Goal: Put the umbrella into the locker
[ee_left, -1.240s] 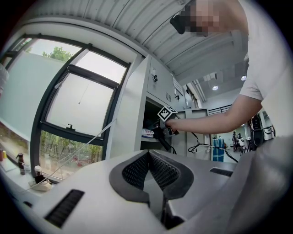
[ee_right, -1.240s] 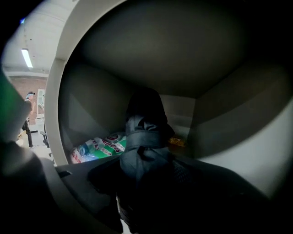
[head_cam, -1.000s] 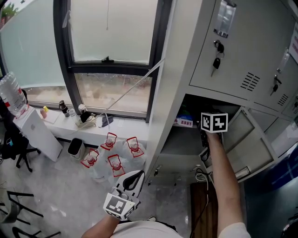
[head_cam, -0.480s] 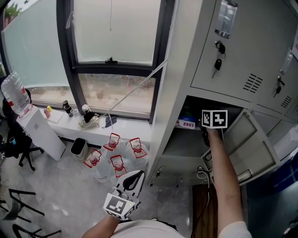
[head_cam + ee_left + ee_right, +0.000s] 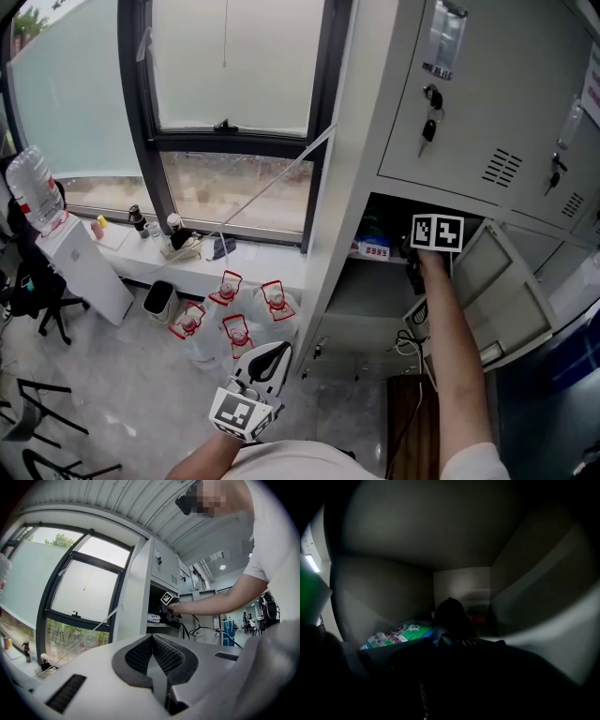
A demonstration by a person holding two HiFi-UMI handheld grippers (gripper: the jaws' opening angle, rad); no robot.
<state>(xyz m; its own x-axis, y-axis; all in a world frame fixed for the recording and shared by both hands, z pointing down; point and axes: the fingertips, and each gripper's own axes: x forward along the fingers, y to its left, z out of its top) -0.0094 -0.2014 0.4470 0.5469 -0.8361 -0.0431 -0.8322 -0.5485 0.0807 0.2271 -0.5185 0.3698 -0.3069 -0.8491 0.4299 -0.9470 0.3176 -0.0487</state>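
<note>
The grey locker (image 5: 349, 298) stands at the right with one lower compartment open, its door (image 5: 502, 292) swung to the right. My right gripper (image 5: 414, 251) reaches into that compartment; only its marker cube and my forearm show outside. In the right gripper view the dark folded umbrella (image 5: 451, 621) runs forward from the jaws into the dim locker, and the jaws look shut on it. My left gripper (image 5: 273, 354) hangs low by my body over the floor, shut and holding nothing, with its pads (image 5: 140, 653) together.
A green printed packet (image 5: 399, 633) lies inside the locker to the umbrella's left, and a red-and-white box (image 5: 373, 249) sits on the shelf edge. Several large water bottles (image 5: 231, 317) stand on the floor below the window. Cables (image 5: 411, 352) hang below the compartment. Keys (image 5: 428, 127) hang in the door above.
My right gripper has moved slightly up and further into the compartment. The left gripper has stayed put.
</note>
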